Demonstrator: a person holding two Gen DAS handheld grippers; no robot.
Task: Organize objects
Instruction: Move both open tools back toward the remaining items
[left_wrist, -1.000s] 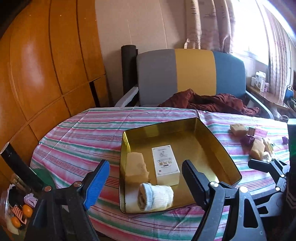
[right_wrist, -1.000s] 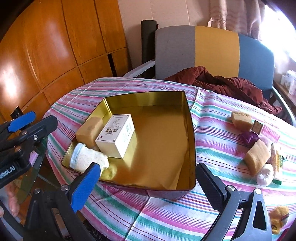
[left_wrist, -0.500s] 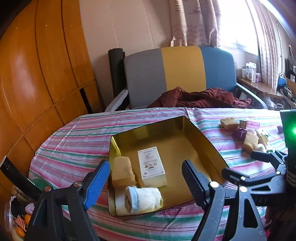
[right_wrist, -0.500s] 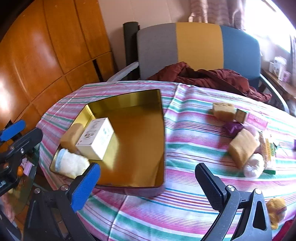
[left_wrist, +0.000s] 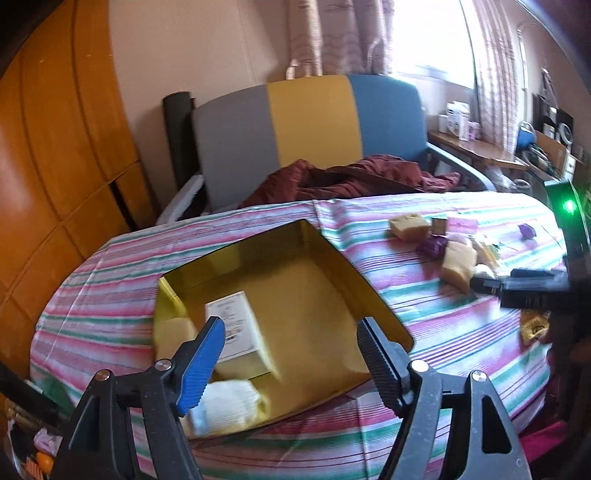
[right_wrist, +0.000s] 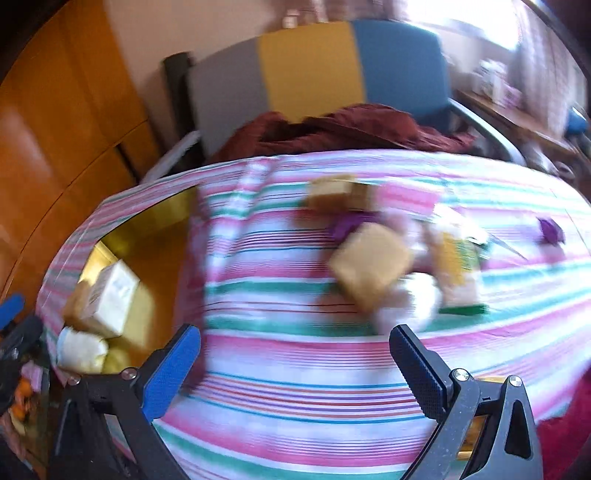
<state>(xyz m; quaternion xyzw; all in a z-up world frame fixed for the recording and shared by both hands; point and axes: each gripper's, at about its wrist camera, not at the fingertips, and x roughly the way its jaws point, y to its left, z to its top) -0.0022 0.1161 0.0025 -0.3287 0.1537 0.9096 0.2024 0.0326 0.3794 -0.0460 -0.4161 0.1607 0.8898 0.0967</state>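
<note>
A gold tray (left_wrist: 306, 295) on the striped tablecloth holds a white box (left_wrist: 236, 325), a tan block (left_wrist: 173, 332) and a rolled white sock (left_wrist: 229, 406). My left gripper (left_wrist: 291, 332) hovers over the tray's near side. Its jaws are closing with nothing between them. My right gripper (right_wrist: 295, 336) is open and empty over bare cloth. Just beyond its tips lies a blurred pile: a tan block (right_wrist: 369, 266), a white roll (right_wrist: 417, 299), a green-yellow packet (right_wrist: 458, 269) and a second tan block (right_wrist: 328, 190). The tray (right_wrist: 159, 258) lies to its left.
A grey, yellow and blue chair (left_wrist: 310, 118) with a dark red cloth (left_wrist: 351, 181) stands behind the table. A wooden wall (left_wrist: 55, 166) lies to the left. A small purple object (right_wrist: 550, 229) sits far right on the cloth. The table's near edge is just below both grippers.
My right gripper swept right, from above the tray to in front of the loose pile. The left view also shifted right, and the left jaws narrowed a little.
</note>
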